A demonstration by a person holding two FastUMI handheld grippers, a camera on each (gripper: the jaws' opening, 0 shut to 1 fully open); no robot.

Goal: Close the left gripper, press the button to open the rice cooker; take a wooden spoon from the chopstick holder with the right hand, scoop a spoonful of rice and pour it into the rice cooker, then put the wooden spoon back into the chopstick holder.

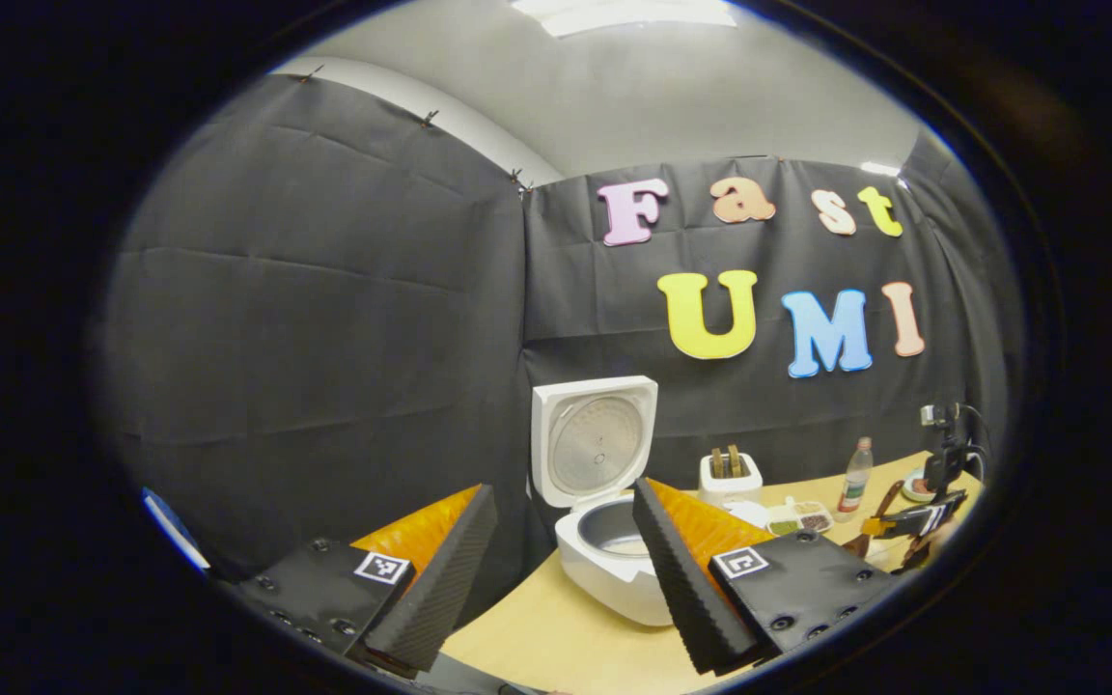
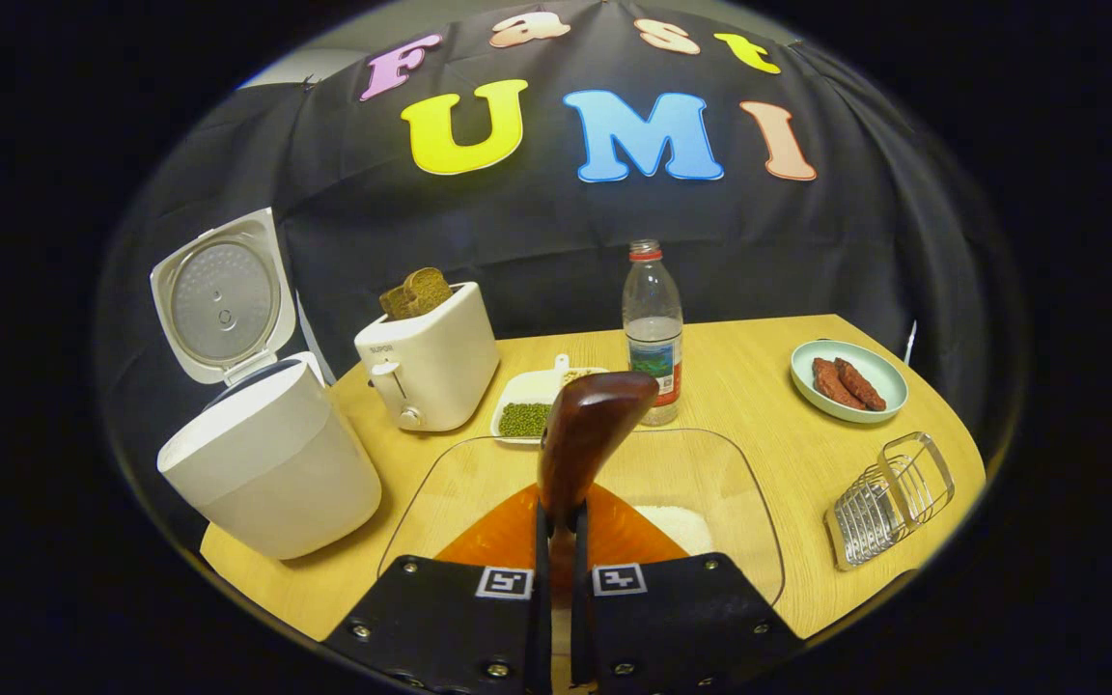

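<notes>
Both fingers of the right gripper (image 2: 557, 541) clamp the glossy, dark-brown wooden spoon (image 2: 587, 434); left gripper (image 1: 556, 569) gapes.

Worktop (image 2: 759, 357) carries a white toaster (image 2: 430, 362) holding bread slices (image 2: 415, 290), a water bottle (image 2: 653, 333) and a green plate (image 2: 848, 379) — two brown pieces on it.

The wooden spoon (image 2: 583, 434) is dark, glossy polished wood. The rice cooker (image 2: 266, 463) looks smooth white plastic, its lid lined with dull metal. The worktop (image 2: 759, 386) is pale matt wood grain. The near bowl (image 2: 720, 483) is clear and glossy; the right-hand chopstick holder (image 2: 889, 497) is shiny wire metal.
</notes>
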